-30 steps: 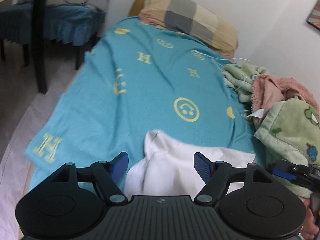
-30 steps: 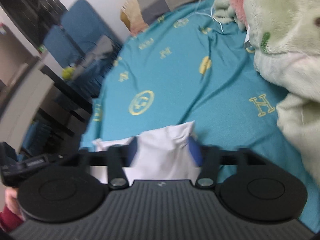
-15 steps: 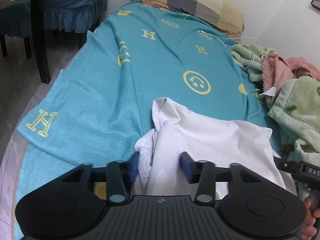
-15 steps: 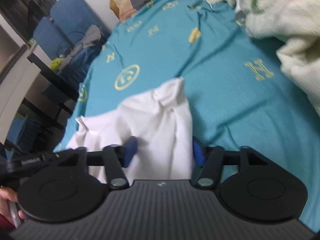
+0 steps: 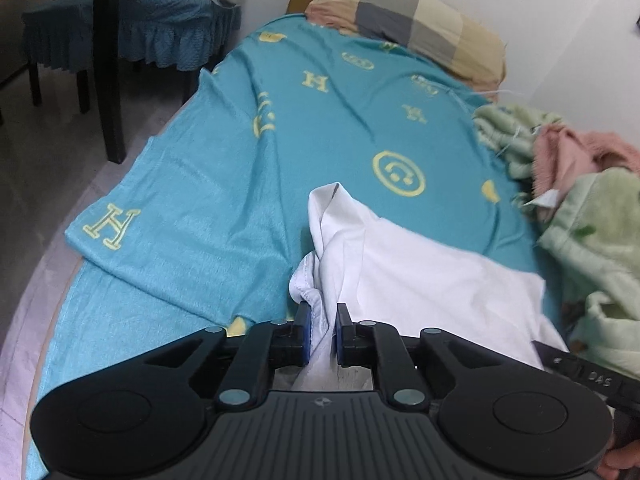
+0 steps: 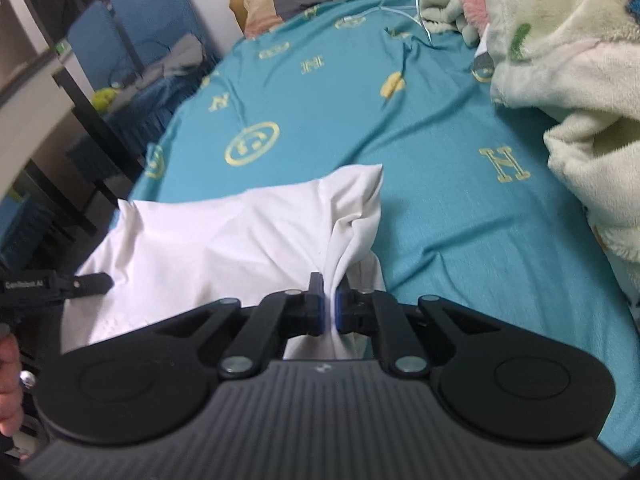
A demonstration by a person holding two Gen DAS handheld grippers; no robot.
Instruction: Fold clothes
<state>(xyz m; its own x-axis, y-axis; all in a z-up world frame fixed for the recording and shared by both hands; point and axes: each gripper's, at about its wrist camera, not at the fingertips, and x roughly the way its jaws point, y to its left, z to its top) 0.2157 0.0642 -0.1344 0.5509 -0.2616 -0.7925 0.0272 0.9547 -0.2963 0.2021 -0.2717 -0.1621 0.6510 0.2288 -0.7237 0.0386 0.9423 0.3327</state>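
White garment (image 5: 420, 280), hemmed edge only in left wrist view

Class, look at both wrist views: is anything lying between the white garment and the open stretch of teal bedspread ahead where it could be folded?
Nothing visible does. The white garment lies directly on the teal bedspread, with bare spread ahead. The fleece blankets are heaped off to one side. The right gripper pinches the cloth; the left gripper is closing on it.

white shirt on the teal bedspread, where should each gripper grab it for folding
Grip the white shirt by its near edge, coming from the bed's foot: the left gripper is closing on the bunched hem, and the right gripper pinches the gathered corner. Both parts stand up in ridges.
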